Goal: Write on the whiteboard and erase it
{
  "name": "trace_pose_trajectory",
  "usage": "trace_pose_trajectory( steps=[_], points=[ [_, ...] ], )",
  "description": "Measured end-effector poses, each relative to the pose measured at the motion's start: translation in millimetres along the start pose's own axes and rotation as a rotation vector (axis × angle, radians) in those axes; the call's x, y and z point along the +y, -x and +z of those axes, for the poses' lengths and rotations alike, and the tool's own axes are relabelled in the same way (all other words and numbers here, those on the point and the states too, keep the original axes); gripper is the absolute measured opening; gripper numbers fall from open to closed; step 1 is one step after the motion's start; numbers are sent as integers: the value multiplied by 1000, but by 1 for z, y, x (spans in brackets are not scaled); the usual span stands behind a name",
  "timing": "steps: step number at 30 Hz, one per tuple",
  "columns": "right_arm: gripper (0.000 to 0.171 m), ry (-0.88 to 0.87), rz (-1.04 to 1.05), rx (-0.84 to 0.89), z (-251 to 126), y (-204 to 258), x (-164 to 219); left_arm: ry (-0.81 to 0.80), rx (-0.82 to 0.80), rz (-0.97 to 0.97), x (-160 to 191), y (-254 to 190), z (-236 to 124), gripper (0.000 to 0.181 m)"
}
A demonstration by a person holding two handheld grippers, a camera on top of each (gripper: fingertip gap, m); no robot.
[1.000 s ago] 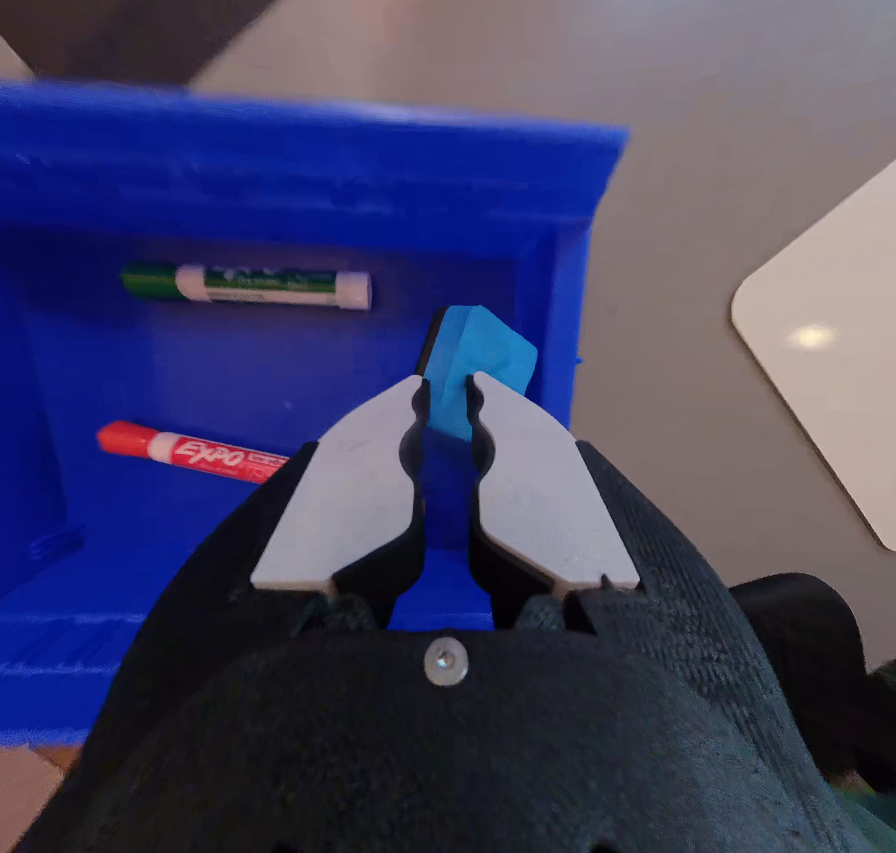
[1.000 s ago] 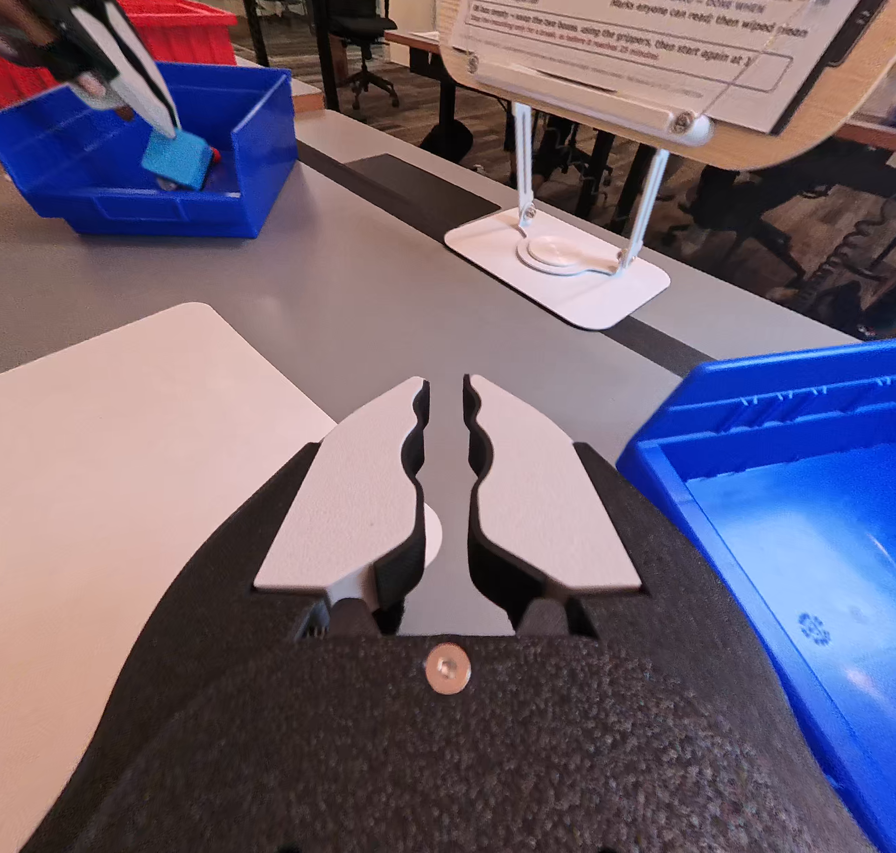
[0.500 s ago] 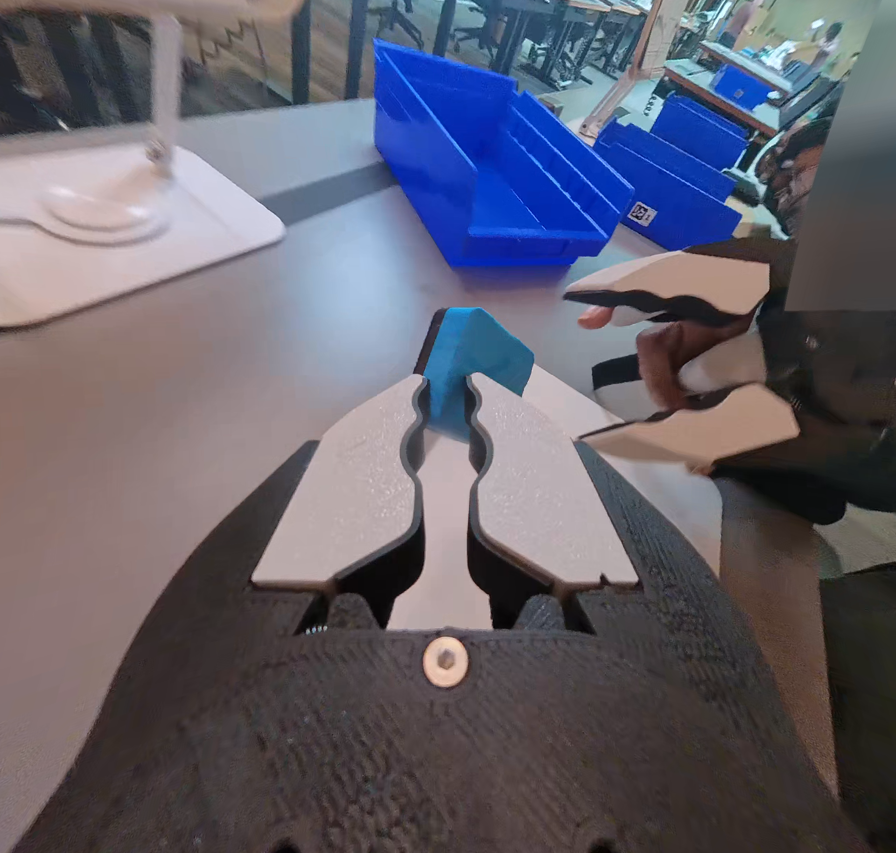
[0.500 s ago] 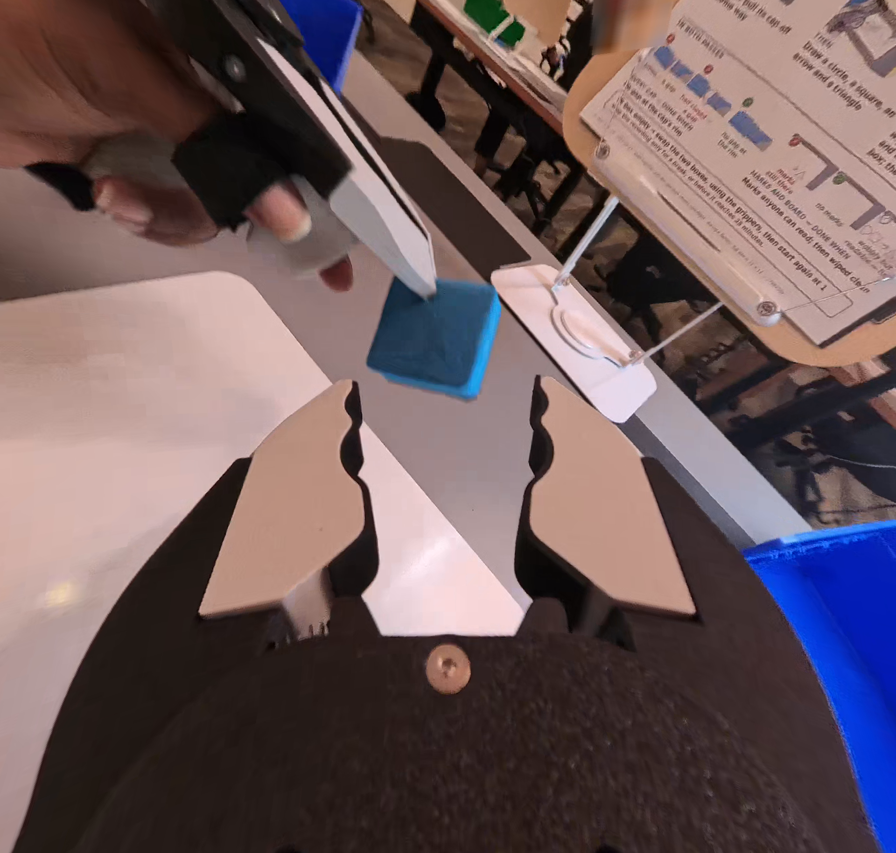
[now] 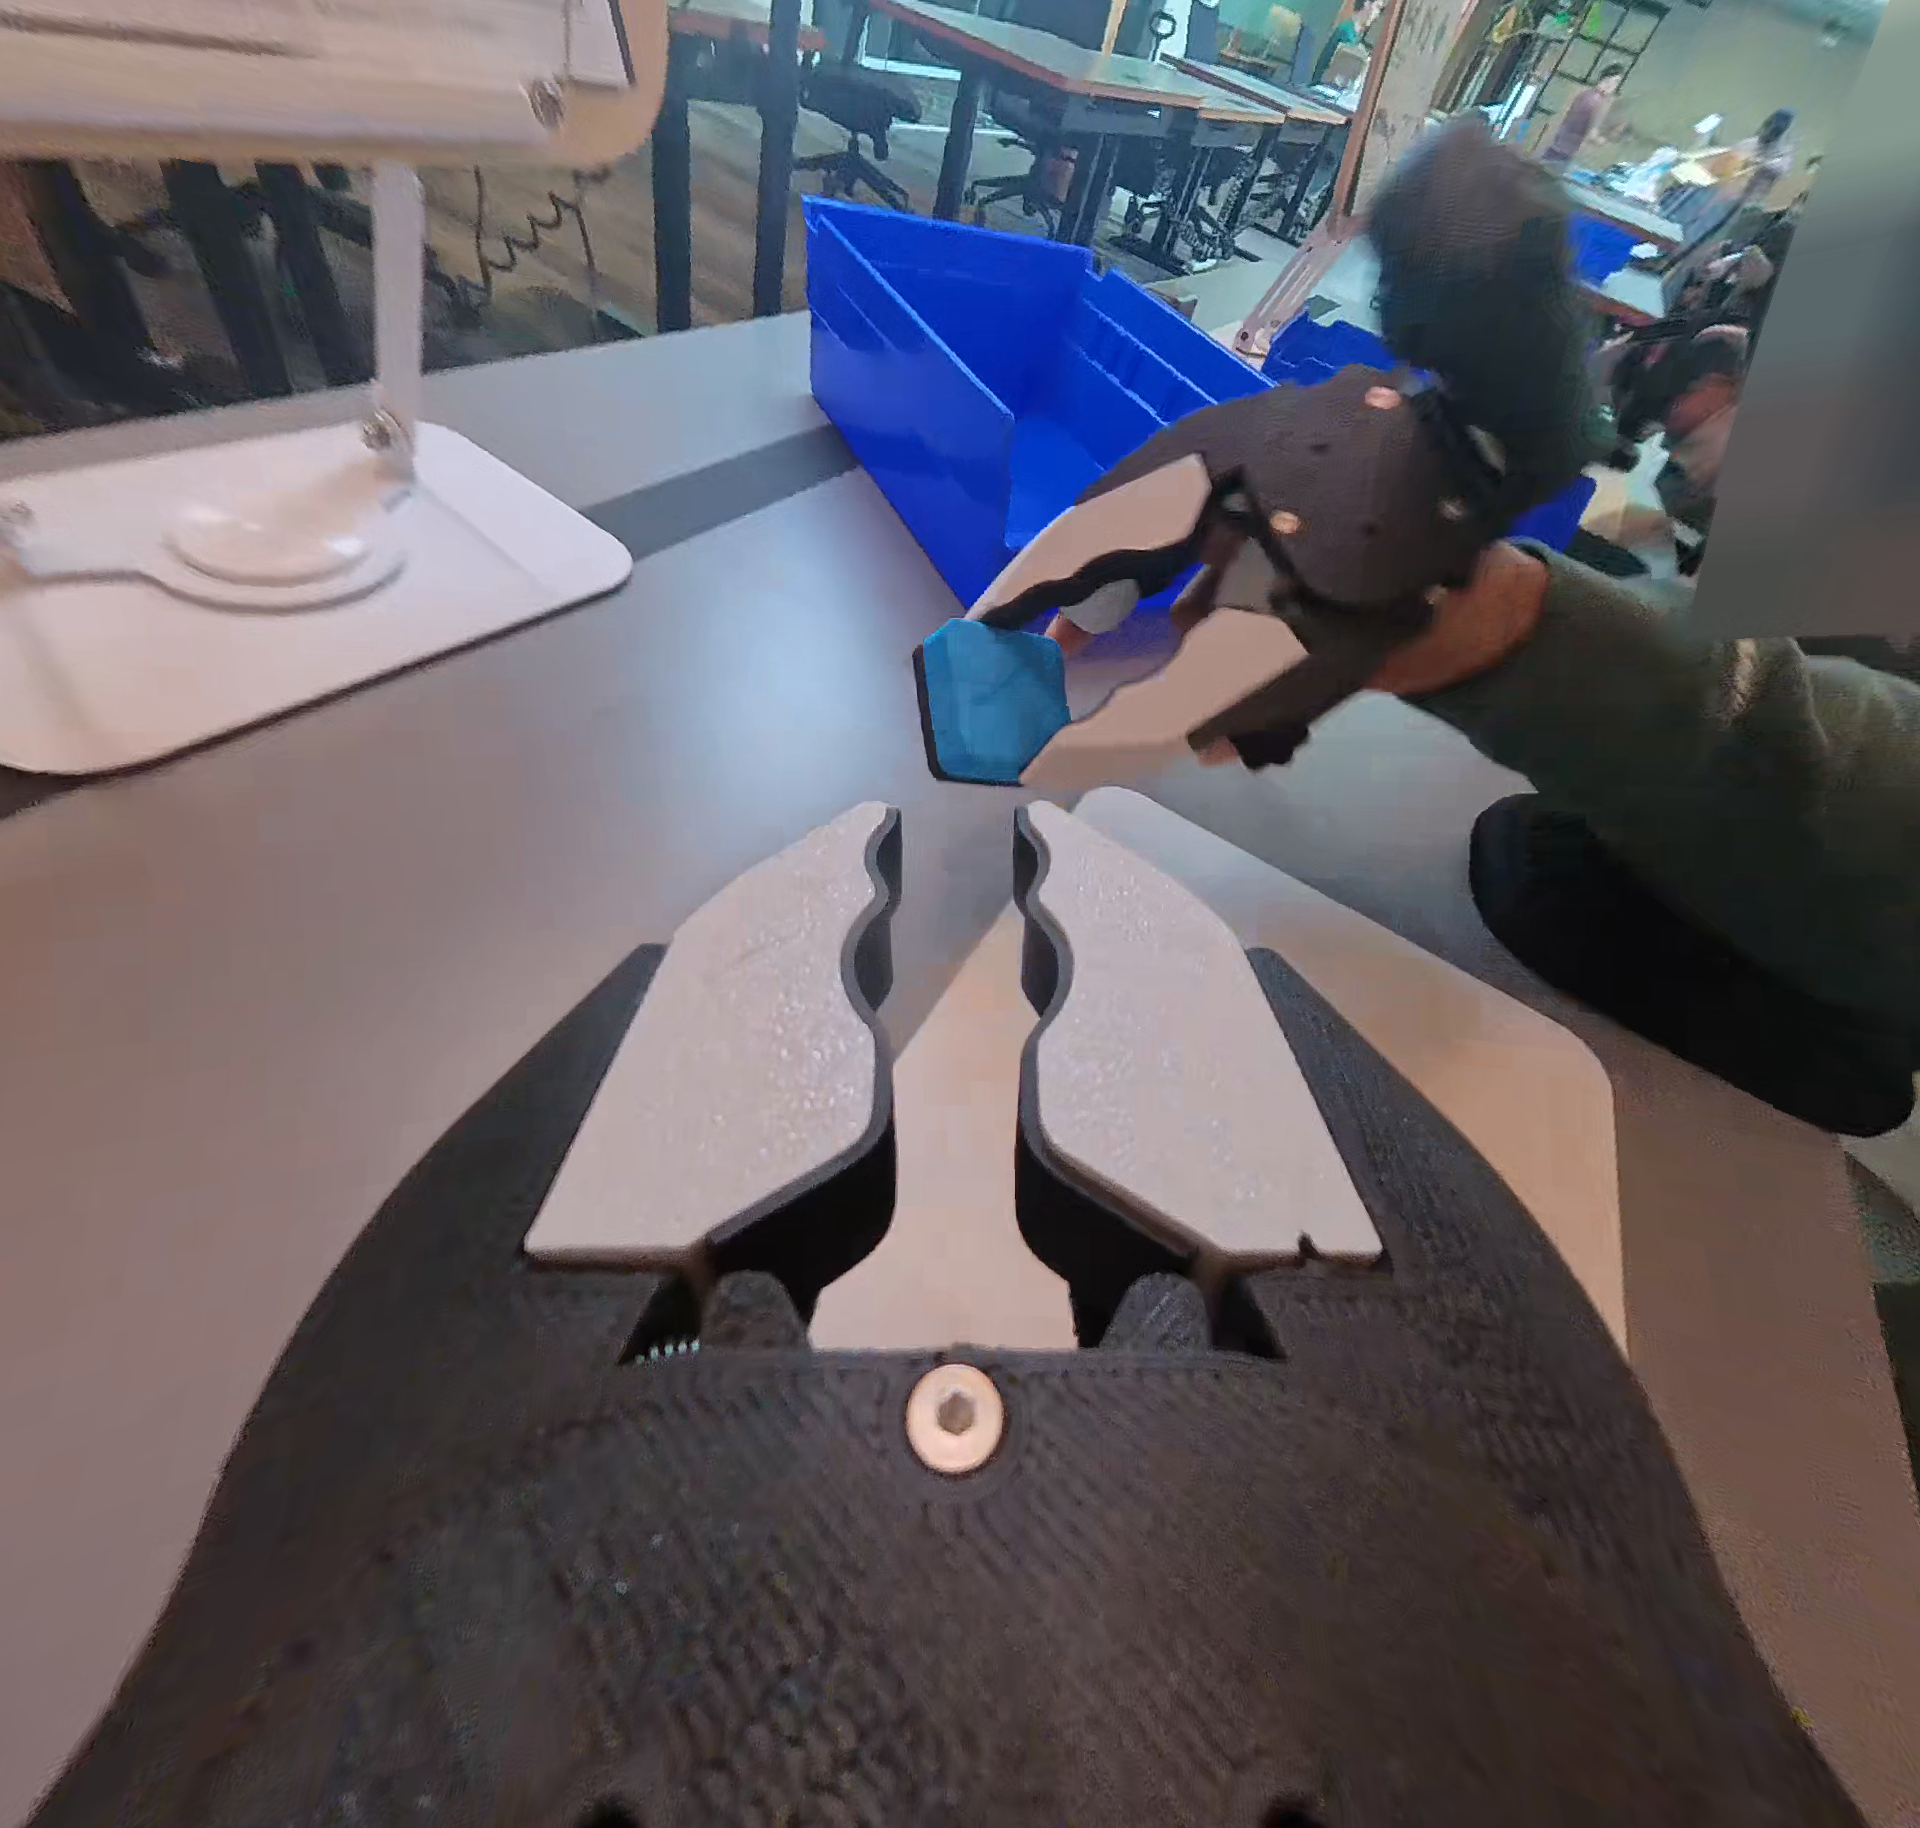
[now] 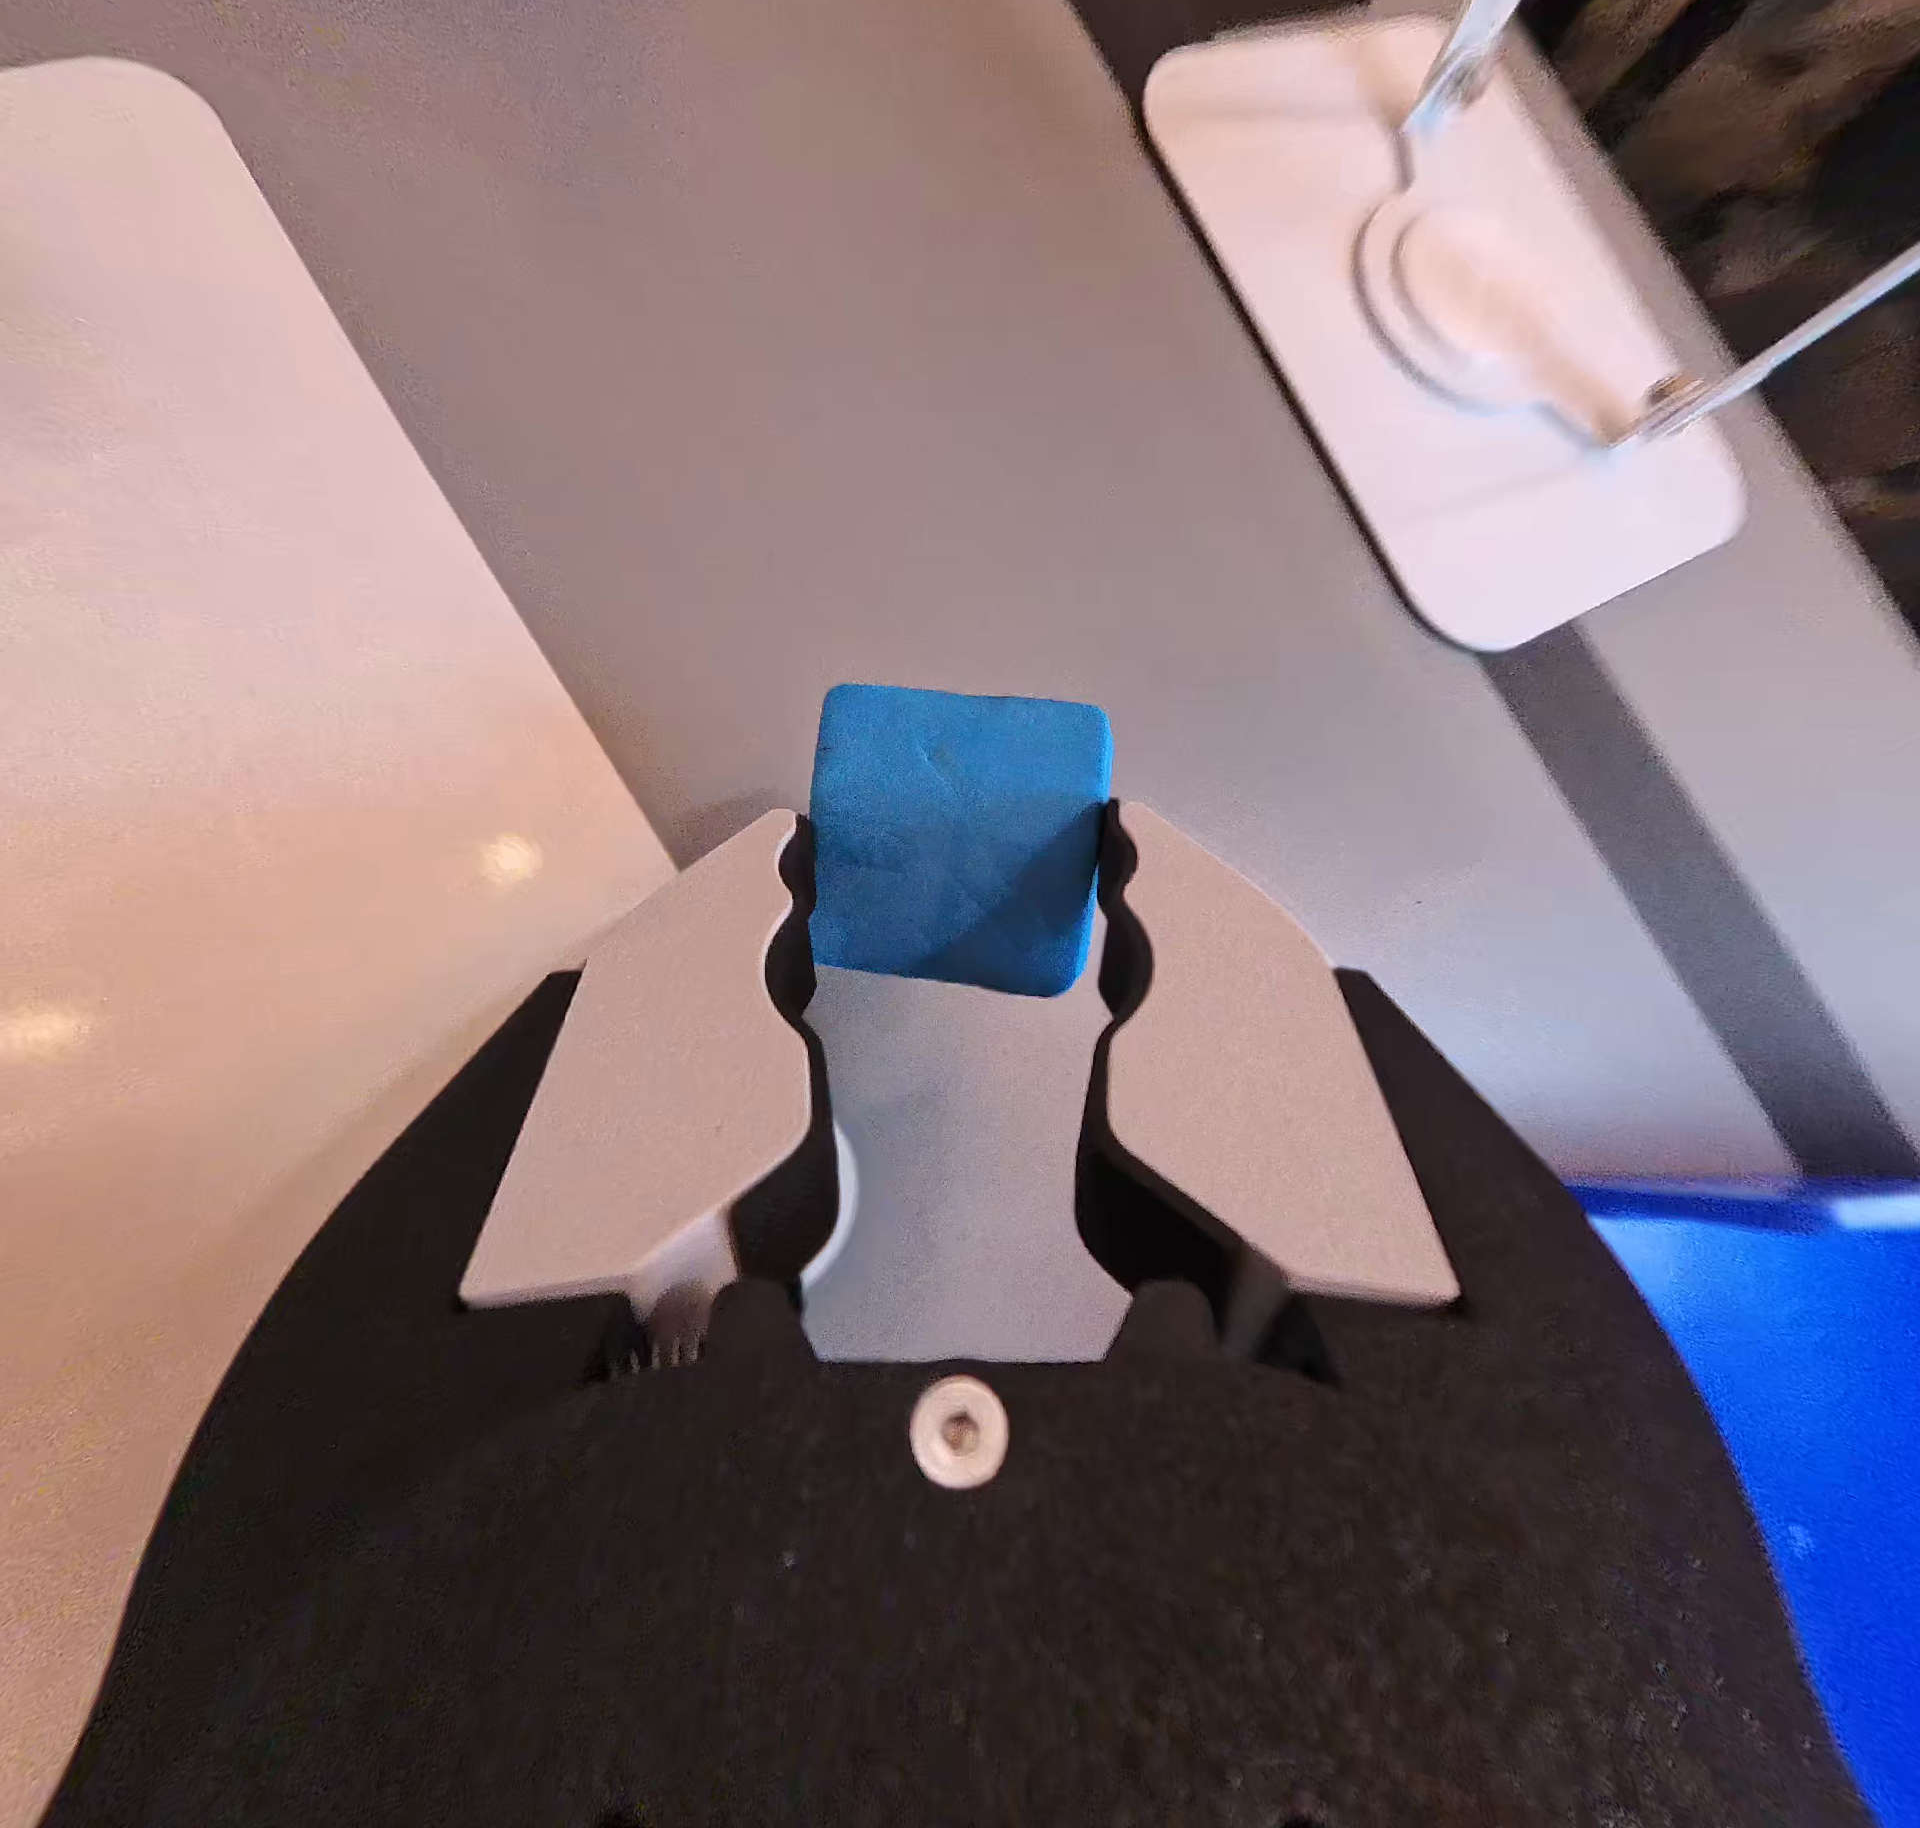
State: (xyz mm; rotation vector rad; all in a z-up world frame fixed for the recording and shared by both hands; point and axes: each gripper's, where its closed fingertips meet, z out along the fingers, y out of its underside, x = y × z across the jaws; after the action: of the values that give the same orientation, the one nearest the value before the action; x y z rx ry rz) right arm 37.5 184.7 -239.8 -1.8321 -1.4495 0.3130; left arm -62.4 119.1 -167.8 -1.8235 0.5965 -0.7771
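The blue foam eraser point(image 6: 956, 843) is clamped between the fingertips of my right gripper point(image 6: 951, 822), held in the air above the grey table just right of the whiteboard point(image 6: 260, 635). In the left wrist view the right gripper point(image 5: 1003, 703) shows ahead and to the right with the eraser point(image 5: 987, 708) in its tips, a hand and dark sleeve behind it. My left gripper point(image 5: 956, 822) is empty, its jaws a little apart, hovering over the whiteboard's corner point(image 5: 1403, 999). No marker is in view.
A blue bin point(image 5: 935, 376) stands at the table's far right and shows at the lower right of the right wrist view point(image 6: 1818, 1415). A white stand base point(image 5: 260, 583) point(image 6: 1455, 344) holds a sheet board point(image 5: 312, 12) at the far left.
The left gripper carried the eraser from the marker bin to the right gripper. The right gripper opened, then shut on it, and the left gripper let go and drew back.
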Motion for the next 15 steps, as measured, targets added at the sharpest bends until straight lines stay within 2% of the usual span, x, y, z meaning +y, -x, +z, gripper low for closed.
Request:
trace_pose_trajectory(
  steps=[3, 5, 7, 10, 13, 15],
  points=[
    [53, 26, 45, -150, 11, -13, 12, -8, -53, 67, -7, 11, -17, 20],
    [53, 48, 48, -176, 23, -16, 17, 19, -100, 111, -3, 22, -26, 21],
    [55, 86, 30, -117, 37, -24, 24, 60, -153, 151, 3, 36, -33, 26],
    [69, 53, 20, -20, 44, -29, 25, 159, -296, 267, 11, 71, -49, 37],
    [74, -62, 15, 128, 21, -42, 10, 180, -414, 279, 3, 103, -76, 39],
    [74, -129, 38, 163, -4, -38, 1, 192, -500, 255, -6, 127, -102, 41]
  ],
)
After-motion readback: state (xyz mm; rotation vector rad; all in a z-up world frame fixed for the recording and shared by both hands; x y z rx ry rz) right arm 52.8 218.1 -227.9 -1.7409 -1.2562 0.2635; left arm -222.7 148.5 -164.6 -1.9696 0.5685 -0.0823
